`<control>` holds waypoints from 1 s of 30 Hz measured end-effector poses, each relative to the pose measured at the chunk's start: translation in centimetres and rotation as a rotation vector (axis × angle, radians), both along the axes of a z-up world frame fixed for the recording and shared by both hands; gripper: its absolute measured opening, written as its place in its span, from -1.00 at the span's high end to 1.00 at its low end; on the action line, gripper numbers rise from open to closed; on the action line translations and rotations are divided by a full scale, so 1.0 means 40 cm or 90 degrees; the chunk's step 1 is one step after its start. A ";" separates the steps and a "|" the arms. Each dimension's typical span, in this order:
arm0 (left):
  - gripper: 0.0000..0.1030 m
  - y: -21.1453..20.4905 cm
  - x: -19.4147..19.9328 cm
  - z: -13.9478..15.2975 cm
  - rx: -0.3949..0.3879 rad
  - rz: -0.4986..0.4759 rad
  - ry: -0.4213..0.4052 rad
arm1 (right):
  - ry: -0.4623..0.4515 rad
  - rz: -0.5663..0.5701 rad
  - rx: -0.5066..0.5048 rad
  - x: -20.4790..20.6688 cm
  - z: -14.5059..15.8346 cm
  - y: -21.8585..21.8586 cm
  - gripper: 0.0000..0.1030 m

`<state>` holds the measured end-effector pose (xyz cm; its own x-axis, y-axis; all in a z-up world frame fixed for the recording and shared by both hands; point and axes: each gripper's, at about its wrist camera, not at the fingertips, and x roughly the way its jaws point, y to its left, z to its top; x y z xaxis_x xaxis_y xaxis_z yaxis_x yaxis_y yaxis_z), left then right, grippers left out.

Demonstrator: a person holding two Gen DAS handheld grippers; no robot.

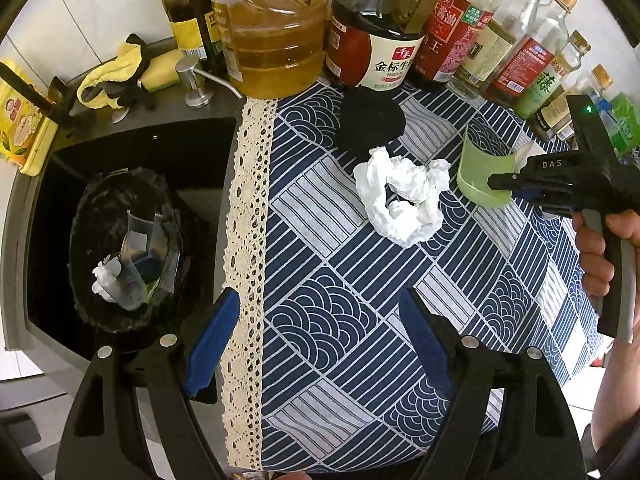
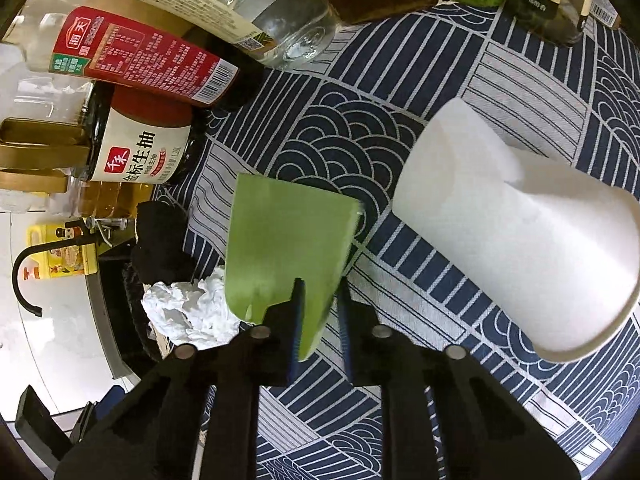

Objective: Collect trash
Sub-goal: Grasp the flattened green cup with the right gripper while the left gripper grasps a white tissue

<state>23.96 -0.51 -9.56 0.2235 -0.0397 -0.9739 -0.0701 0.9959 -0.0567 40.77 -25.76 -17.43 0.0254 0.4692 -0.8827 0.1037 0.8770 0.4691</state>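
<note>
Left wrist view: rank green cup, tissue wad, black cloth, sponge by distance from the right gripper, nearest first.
1. Green cup: clamped in the right gripper, on its rim.
2. Tissue wad: on the tablecloth just left of the cup.
3. Black cloth: behind the wad, by the bottles.
4. Sponge: far left, behind the sink.

Translucent green curved plastic piece point(image 2: 280, 248): edge pinched between gripper fingers. Crumpled white tissue wad point(image 1: 404, 196): loose on patterned cloth, just beside it. White paper cup point(image 2: 520, 248): on its side. Black-lined bin point(image 1: 124, 248): holds scraps.
</note>
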 end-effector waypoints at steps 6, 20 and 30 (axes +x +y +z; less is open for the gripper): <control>-0.54 -0.006 0.001 0.004 -0.003 -0.006 -0.004 | -0.010 0.005 0.005 -0.010 0.013 0.001 0.91; -0.54 -0.070 0.057 -0.029 -0.012 -0.089 0.002 | -0.062 -0.022 0.016 -0.122 0.144 -0.070 0.91; -0.82 -0.117 0.138 -0.062 -0.011 -0.150 0.000 | -0.087 -0.073 0.009 -0.235 0.219 -0.145 0.91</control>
<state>29.47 -5.21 -12.04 0.2063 -0.1075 -0.9726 0.1640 0.9837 -0.0740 31.37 -31.56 -8.67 0.1995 0.4679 -0.8610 0.1373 0.8566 0.4974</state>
